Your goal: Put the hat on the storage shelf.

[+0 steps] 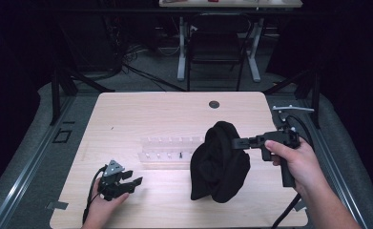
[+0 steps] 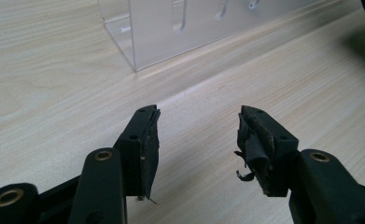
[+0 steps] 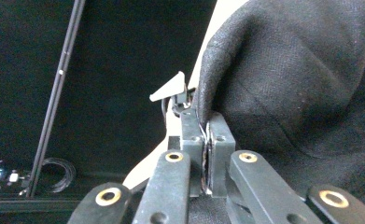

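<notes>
A black cloth (image 1: 220,162) hangs bunched above the middle-right of the wooden table (image 1: 127,114), its lower end near or on the tabletop. My right gripper (image 1: 235,142) is shut on the cloth's upper edge, held level from the right; in the right gripper view the jaws pinch a fold of the black cloth (image 3: 292,79) at my right gripper (image 3: 207,135). My left gripper (image 1: 132,178) rests low at the front left, open and empty. In the left gripper view my left gripper (image 2: 198,130) hovers over bare wood.
A clear plastic rack (image 1: 172,149) lies across the table's middle, left of the cloth; its corner, the clear rack (image 2: 171,32), stands ahead of the left jaws. A dark round hole (image 1: 214,104) marks the far edge. A chair (image 1: 215,45) stands beyond.
</notes>
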`<action>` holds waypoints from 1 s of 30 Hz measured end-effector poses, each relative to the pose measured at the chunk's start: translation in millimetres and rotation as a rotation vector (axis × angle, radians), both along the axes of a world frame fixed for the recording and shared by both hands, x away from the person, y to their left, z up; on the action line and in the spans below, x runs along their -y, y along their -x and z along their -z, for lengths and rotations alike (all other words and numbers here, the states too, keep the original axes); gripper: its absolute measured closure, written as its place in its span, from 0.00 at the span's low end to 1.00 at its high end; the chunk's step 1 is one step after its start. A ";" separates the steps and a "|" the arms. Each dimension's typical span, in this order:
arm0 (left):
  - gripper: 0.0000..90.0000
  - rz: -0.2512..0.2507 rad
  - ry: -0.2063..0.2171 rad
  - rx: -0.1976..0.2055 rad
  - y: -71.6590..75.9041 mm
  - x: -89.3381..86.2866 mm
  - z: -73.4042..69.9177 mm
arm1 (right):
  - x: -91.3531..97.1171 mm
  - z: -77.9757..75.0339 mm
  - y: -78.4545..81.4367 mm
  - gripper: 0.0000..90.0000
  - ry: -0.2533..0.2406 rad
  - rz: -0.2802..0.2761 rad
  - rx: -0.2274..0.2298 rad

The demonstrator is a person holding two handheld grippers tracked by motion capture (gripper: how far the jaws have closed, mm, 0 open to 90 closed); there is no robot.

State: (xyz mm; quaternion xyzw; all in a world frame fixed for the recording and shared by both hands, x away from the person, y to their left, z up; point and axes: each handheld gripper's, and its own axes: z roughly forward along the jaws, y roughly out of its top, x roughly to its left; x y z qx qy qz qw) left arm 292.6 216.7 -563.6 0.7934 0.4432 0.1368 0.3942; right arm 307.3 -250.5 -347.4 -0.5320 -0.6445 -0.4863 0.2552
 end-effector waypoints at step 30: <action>0.52 -0.005 -0.001 0.022 -0.2 -0.4 0.0 | -16.5 -38.0 -47.9 0.98 0.016 0.066 0.067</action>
